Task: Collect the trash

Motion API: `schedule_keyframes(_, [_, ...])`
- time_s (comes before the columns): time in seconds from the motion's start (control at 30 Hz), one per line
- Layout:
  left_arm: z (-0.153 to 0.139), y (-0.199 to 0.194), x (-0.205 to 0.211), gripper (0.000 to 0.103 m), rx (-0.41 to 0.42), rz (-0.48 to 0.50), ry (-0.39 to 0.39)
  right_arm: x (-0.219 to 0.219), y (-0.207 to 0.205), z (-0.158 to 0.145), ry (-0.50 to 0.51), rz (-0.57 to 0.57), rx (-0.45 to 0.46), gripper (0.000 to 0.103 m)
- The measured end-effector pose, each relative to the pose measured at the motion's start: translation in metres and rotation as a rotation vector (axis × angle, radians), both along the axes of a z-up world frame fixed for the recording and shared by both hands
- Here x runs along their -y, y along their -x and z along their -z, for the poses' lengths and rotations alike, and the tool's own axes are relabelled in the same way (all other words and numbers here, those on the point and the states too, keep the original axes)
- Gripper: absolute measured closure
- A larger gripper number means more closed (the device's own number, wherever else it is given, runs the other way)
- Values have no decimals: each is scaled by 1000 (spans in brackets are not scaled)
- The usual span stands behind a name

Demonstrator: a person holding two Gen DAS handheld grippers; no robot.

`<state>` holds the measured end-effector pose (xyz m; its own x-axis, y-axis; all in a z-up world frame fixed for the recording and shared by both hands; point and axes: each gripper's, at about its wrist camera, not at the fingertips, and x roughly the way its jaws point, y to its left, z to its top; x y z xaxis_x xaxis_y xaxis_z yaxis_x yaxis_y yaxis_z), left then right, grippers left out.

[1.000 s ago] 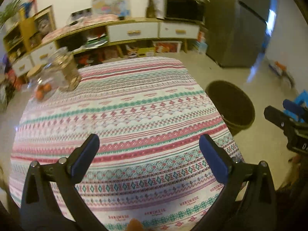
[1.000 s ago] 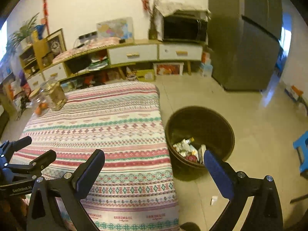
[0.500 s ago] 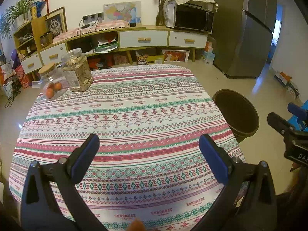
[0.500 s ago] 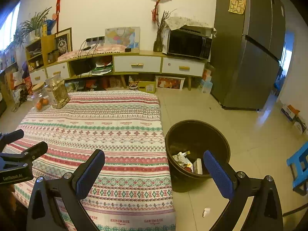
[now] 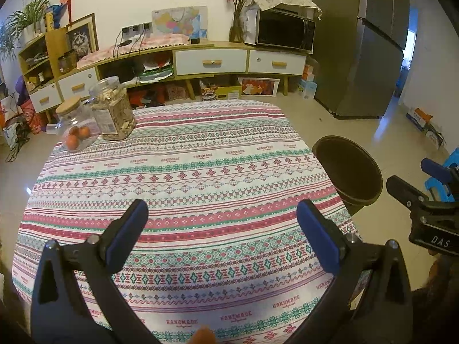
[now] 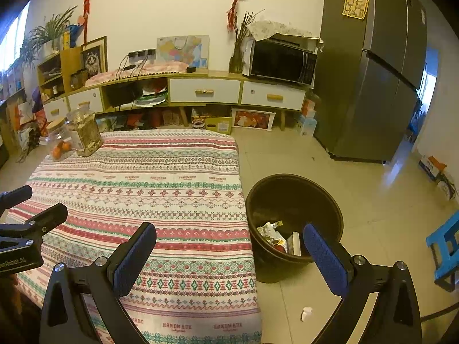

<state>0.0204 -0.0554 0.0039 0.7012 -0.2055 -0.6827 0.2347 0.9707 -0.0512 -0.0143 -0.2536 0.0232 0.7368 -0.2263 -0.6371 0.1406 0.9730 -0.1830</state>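
Note:
A dark round bin (image 6: 295, 200) stands on the floor right of the table; crumpled wrappers (image 6: 272, 233) lie at its bottom. The same bin (image 5: 348, 169) shows in the left wrist view, its inside dark. My left gripper (image 5: 222, 215) hangs open above the near half of the patterned tablecloth (image 5: 178, 177), nothing between its blue pads. My right gripper (image 6: 229, 240) is open too, spanning the table's right edge and the bin, holding nothing. A small white scrap (image 6: 306, 313) lies on the floor in front of the bin.
Two clear jars stand at the table's far left corner: one with dry snacks (image 5: 113, 109), one with oranges (image 5: 74, 127). Beyond are a low cabinet (image 6: 205, 91), a microwave (image 6: 282, 60) and a grey fridge (image 6: 370, 80). A blue stool (image 6: 446, 246) is at the right.
Both cameras have pulled back and tilted up, showing more of the room and wall. Both grippers stay open and empty. The bin and the jars have not moved.

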Motion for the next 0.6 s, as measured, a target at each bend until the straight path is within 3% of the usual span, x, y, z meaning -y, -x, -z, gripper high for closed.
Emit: schedule_keyframes(0.6, [2, 0, -2, 0, -13, 3, 8, 1, -1, 2, -1, 1, -6, 0])
